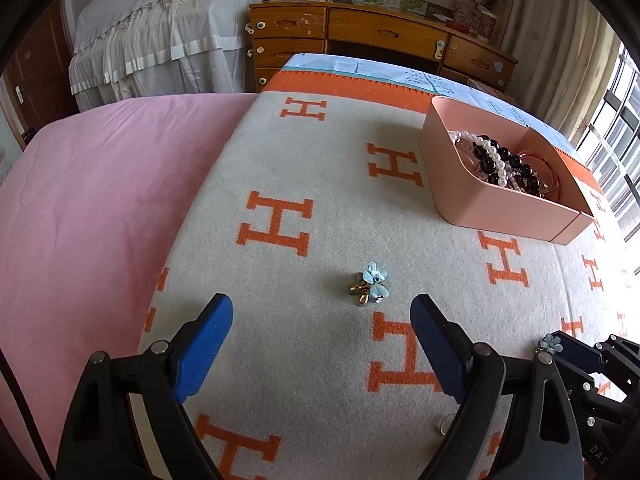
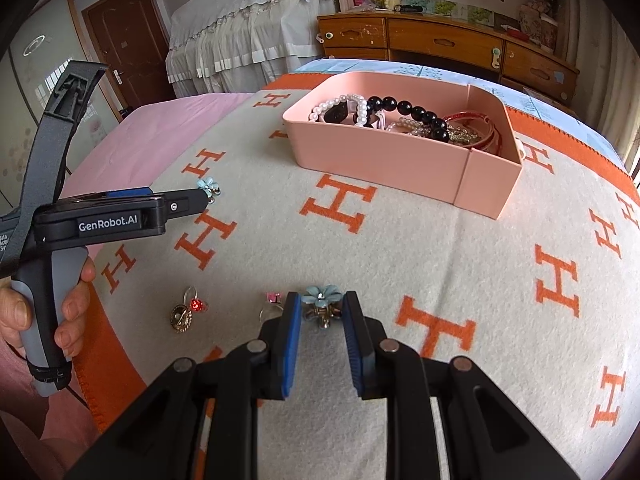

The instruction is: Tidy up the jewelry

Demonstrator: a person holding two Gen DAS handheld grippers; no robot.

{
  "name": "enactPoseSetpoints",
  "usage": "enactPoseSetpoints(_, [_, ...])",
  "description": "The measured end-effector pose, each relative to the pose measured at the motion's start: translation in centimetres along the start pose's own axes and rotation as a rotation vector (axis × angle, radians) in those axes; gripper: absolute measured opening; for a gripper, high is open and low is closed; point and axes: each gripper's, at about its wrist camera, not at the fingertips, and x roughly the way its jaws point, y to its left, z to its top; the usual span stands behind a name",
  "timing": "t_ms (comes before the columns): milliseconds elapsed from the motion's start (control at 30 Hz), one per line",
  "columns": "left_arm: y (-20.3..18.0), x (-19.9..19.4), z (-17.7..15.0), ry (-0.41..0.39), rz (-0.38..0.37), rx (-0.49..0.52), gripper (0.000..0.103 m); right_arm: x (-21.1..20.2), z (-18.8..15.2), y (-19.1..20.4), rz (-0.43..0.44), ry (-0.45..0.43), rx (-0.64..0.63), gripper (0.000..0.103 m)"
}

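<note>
Two claws work over a bed [image 1: 100,184] spread with a grey blanket [image 1: 320,208] patterned in orange H letters. A pink tray [image 2: 384,160] sits toward the far side of the blanket, already holding pearls, black beads and red bangles; its walls are low and nothing blocks the approach from above. The right claw [image 2: 320,304] has its pads drawn in around a blue flower clip [image 2: 321,295] lying on the blanket; whether they press it yet cannot be told, as a small gap shows on each side. The left claw [image 1: 320,312] is spread wide and empty, hovering just behind a second flower piece [image 1: 372,282] with gold drops. In the right view, the left claw [image 2: 200,196] appears side-on with that blue flower at its tip. Left of the right claw lie a red-stone ring [image 2: 196,304], a gold round piece [image 2: 182,318] touching or just beside it, and a pink-stone ring [image 2: 272,300] just beside the left pad. Judgement: the clip is light, small and rigid, with thin petals and metal fittings that could slip or bend; hold it across the metal base under the petals, not the petals. The pink-stone ring risks being nudged as the pads shut. The soft blanket gives underneath, so pressing down could bury the piece.
</note>
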Motion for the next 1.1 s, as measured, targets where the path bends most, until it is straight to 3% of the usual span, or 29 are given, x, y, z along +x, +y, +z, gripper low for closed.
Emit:
enactPoseSetpoints(67, [-0.6, 0.1, 0.1, -0.006, 0.000, 0.053, 0.083, 0.0, 0.1, -0.1, 0.005, -0.001, 0.004, 0.022])
enactPoseSetpoints(167, [-1.1, 0.5, 0.1, -0.004, 0.013, 0.096, 0.067, 0.0, 0.0, -0.2, 0.008, -0.002, 0.007, 0.022])
enactPoseSetpoints(200, [-1.1, 0.8, 0.2, 0.007, 0.010, 0.096, 0.059, 0.0, 0.0, -0.3, 0.007, -0.002, 0.006, 0.022])
enactPoseSetpoints(367, [-0.8, 0.6, 0.2, -0.008, -0.013, 0.077, 0.044, 0.0, -0.1, -0.2, -0.001, -0.006, 0.002, 0.022])
enactPoseSetpoints(467, [-1.0, 0.6, 0.2, -0.017, -0.031, 0.085, 0.012, 0.0, -0.1, -0.1, -0.002, -0.009, 0.001, 0.022])
enactPoseSetpoints(800, [-0.4, -1.1, 0.0, -0.039, -0.074, 0.032, 0.011, -0.6, -0.5, -0.4, 0.007, -0.033, 0.026, 0.020])
enactPoseSetpoints(933, [-1.0, -3.4, 0.3, -0.045, -0.158, 0.031, 0.011, -2.0, -0.2, 0.0, 0.001, -0.078, 0.009, 0.020])
enactPoseSetpoints(1100, [-2.6, -7.7, 2.0, -0.122, -0.212, 0.074, 0.012, -4.6, 1.4, 0.2, 0.006, -0.155, -0.003, 0.020])
